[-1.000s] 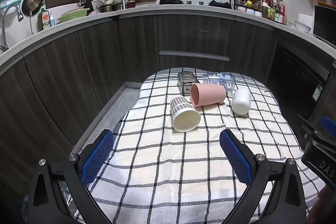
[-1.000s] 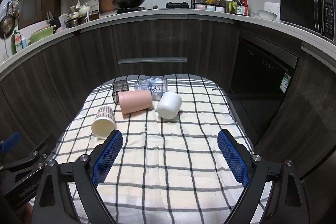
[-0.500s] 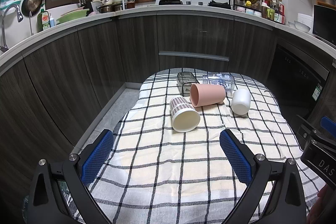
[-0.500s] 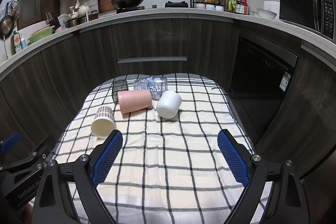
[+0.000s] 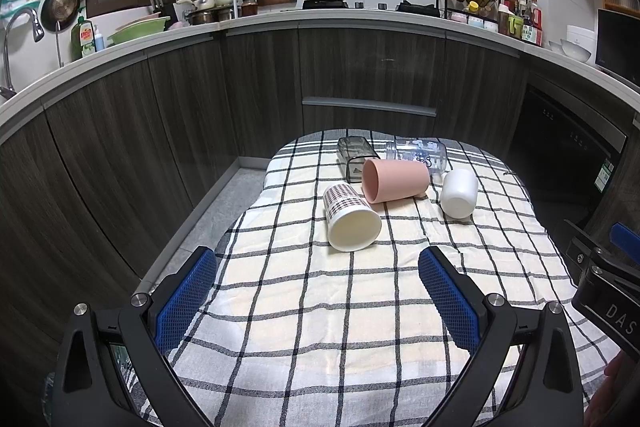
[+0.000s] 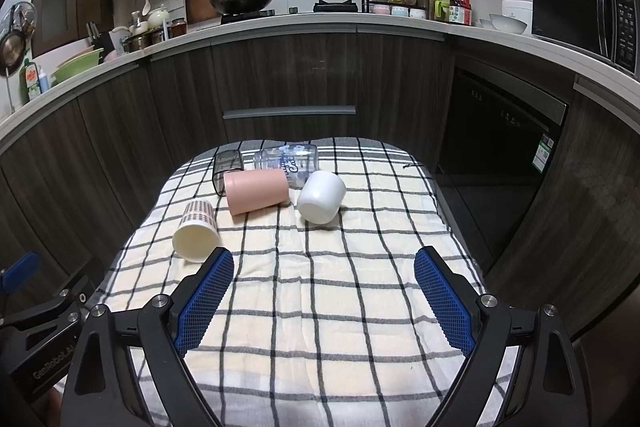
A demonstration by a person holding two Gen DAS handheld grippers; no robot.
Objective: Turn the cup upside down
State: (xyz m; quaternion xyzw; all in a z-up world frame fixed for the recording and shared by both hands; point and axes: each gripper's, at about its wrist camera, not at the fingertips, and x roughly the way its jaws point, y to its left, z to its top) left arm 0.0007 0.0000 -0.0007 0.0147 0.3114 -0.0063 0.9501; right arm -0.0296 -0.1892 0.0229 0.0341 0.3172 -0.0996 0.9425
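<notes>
Several cups lie on their sides on a checked cloth (image 5: 320, 307). A patterned paper cup (image 5: 350, 218) (image 6: 197, 231) has its mouth toward me. A pink cup (image 5: 394, 179) (image 6: 256, 190) lies behind it. A white cup (image 5: 459, 193) (image 6: 322, 202) lies to the right. A dark clear cup (image 5: 352, 158) (image 6: 227, 167) and a clear printed glass (image 5: 418, 155) (image 6: 288, 163) lie at the back. My left gripper (image 5: 318, 293) is open and empty, short of the paper cup. My right gripper (image 6: 324, 297) is open and empty, short of the white cup.
The cloth (image 6: 320, 287) covers a small table that ends at dark kitchen cabinets (image 5: 360, 75). A dishwasher front (image 6: 500, 143) stands to the right. The floor (image 5: 216, 211) shows left of the table. The other gripper's body shows at each view's edge (image 5: 608, 291) (image 6: 44, 323).
</notes>
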